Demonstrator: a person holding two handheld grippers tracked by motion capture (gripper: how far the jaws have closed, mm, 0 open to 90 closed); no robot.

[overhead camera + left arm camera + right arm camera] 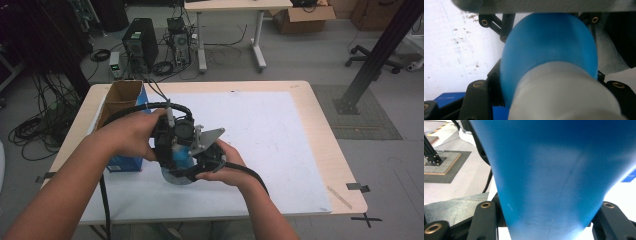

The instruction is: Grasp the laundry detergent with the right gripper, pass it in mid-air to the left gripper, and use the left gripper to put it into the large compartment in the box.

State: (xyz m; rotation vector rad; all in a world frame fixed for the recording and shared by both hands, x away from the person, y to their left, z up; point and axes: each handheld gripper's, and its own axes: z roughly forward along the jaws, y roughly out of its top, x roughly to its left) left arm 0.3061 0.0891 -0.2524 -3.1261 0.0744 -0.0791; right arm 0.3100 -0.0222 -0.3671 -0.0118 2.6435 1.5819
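From the high view we see both hands meeting over the white mat [280, 145] that covers the wooden table [320, 100], a little left of the middle and toward the near edge. Our left gripper [170, 142] and right gripper [202, 155] are pressed close together, with a blue bottle [181, 156] caught between them. The bottle sits just above the mat, right beside a blue carton [122, 162] that lies to its left. An open cardboard box [120, 97] stands farther back on the left side of the table.

In the left gripper view we look along our own jaws at the blue bottle [549, 47], whose white cap [564, 95] is nearest the camera. The black jaws sit tight against both sides of the cap end, so we are clamped on the bottle here. The other gripper's black links show beyond the bottle, and the white mat [451, 50] lies to the left.

In the right gripper view the blue bottle [554, 175] widens away from the camera, and our jaws squeeze its narrow part from both sides, holding it firmly.
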